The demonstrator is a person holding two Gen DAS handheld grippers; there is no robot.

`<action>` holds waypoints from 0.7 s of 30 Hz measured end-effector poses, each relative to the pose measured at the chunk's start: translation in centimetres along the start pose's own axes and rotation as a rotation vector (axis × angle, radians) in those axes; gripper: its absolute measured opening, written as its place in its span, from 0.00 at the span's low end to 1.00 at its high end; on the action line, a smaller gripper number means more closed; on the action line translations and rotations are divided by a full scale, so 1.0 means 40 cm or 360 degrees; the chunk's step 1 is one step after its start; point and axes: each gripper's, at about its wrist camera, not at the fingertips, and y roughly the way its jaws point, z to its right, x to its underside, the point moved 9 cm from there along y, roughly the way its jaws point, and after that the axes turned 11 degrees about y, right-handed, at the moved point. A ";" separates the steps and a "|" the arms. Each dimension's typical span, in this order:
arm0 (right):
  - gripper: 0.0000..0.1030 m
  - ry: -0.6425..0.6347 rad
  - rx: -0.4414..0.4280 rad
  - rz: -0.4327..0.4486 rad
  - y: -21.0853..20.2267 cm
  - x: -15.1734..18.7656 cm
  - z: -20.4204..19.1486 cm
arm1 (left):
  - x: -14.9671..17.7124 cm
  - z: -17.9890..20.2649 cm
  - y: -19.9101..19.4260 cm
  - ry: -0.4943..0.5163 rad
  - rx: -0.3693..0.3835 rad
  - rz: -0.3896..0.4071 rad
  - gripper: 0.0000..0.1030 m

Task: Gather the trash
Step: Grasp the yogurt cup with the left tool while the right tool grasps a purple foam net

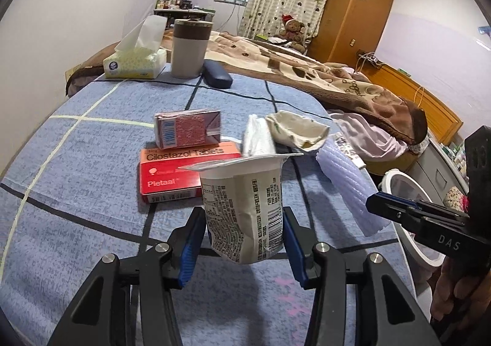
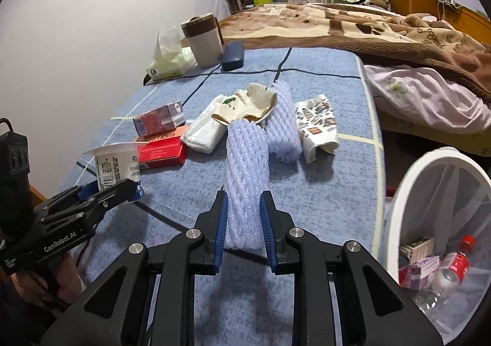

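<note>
My left gripper [image 1: 244, 241] is shut on a white yogurt cup [image 1: 245, 192] with its lid peeled back, held just above the blue tablecloth [image 1: 92, 161]. My right gripper [image 2: 244, 223] is shut on a pale lilac foam net sleeve [image 2: 247, 168] that stands up between its blue pads. On the cloth lie a second foam sleeve [image 2: 284, 128], a crushed printed paper cup [image 2: 316, 128], a crumpled cream cup [image 2: 248, 106], a folded white tissue pack [image 2: 205, 131], a red tablet box [image 2: 162, 152] and a small brown-red box [image 2: 159, 122]. The left gripper [image 2: 107, 192] and cup [image 2: 115, 165] show at the left of the right wrist view.
A white bin [image 2: 408, 192] stands off the table's right edge, with a bottle [image 2: 454, 269] and small boxes inside. At the table's far end are a tissue box [image 1: 135, 62], a lidded mug [image 1: 188, 48] and a dark glasses case [image 1: 218, 77]. A bed with a brown blanket [image 2: 383, 26] lies beyond.
</note>
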 end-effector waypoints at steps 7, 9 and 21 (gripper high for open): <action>0.22 0.0062 0.0014 0.0056 -0.050 0.012 0.042 | -0.008 0.052 -0.016 0.0057 0.0036 0.0008 0.48; 0.22 0.0084 0.0025 0.0069 -0.061 0.015 0.056 | -0.011 0.067 -0.017 0.0073 0.0048 0.0008 0.48; 0.22 0.0187 0.0098 0.0158 -0.119 0.019 0.138 | -0.022 0.184 0.000 0.0197 0.0164 -0.0019 0.48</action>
